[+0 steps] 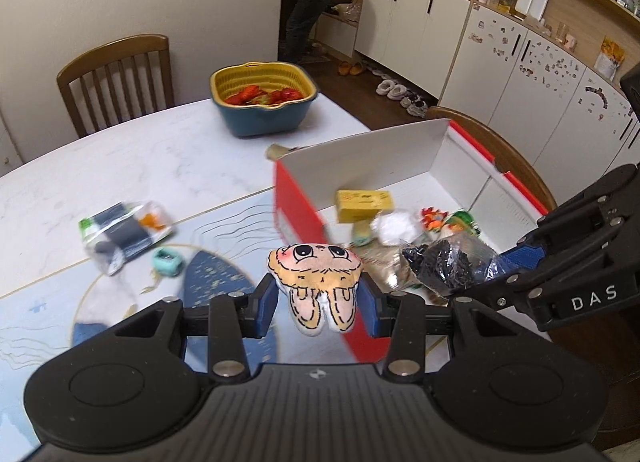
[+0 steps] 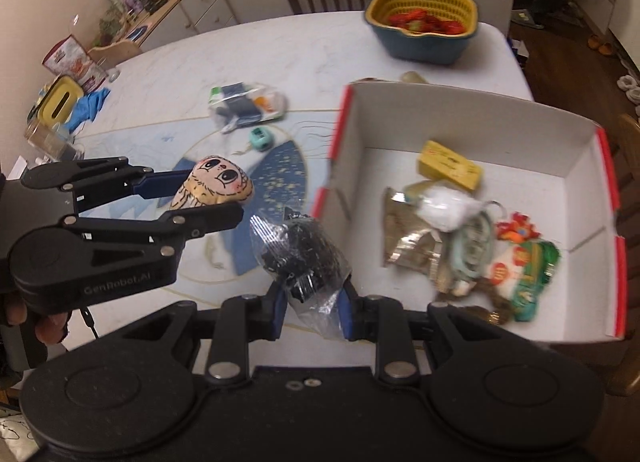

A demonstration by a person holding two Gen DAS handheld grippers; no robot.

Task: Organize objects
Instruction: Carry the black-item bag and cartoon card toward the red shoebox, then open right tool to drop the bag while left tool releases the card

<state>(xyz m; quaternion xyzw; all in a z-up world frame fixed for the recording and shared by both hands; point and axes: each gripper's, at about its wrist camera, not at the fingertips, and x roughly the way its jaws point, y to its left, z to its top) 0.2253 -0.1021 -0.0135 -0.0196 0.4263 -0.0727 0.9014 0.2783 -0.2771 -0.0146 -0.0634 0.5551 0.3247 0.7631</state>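
Matte black plastic left gripper (image 1: pixel 318 296): ribbed central housing, a round raised disc on each side, black linkage arms pinned with silver round-head screws, blue pads (image 1: pixel 267 302) on the inner finger faces. "GenRobot.AI" is printed in grey on its side body, seen from the right wrist view. Matte black right gripper (image 2: pixel 312 308) is built identically; white "DAS" lettering is seen on its side. Bare fingertips (image 2: pixel 50 328) are visible at its grip.

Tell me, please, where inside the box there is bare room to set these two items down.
The box floor is bare along its far wall, behind the yellow pack, and near the red left wall. The near right part, around the snack bags, is crowded.
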